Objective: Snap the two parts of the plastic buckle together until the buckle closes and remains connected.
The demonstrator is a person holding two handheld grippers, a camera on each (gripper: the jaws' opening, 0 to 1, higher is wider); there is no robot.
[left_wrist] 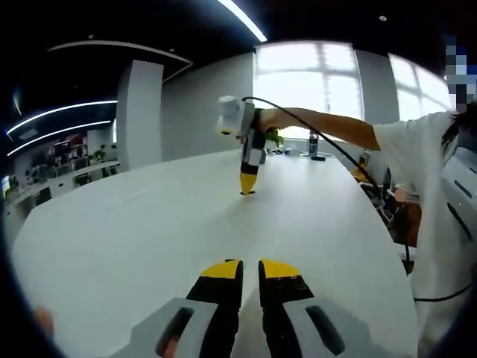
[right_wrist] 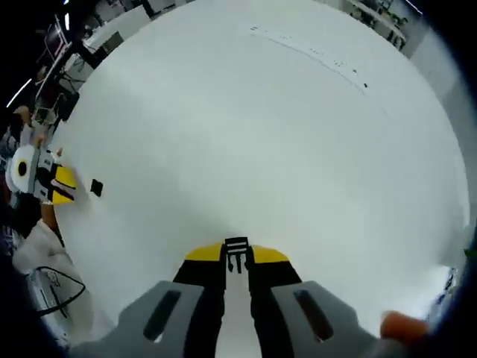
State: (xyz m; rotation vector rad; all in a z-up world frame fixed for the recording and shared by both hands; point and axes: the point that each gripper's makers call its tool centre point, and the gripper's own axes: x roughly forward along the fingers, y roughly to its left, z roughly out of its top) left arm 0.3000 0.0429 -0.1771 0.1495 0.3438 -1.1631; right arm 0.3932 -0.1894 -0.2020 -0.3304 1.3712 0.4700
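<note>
Mid-table, right gripper (right_wrist: 237, 262) pinching buckle part (right_wrist: 236, 255)

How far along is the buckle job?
Done: the right gripper grips the black pronged plastic buckle half. In hand: the left gripper sits beside the other small black buckle piece on the white table, not holding it. Left: grasp it, snap both together.

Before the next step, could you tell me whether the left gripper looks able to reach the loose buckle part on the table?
Probably yes: the part lies on the bare table just ahead of the left gripper, with nothing between them. Its nearly shut jaws would have to open first.
</note>
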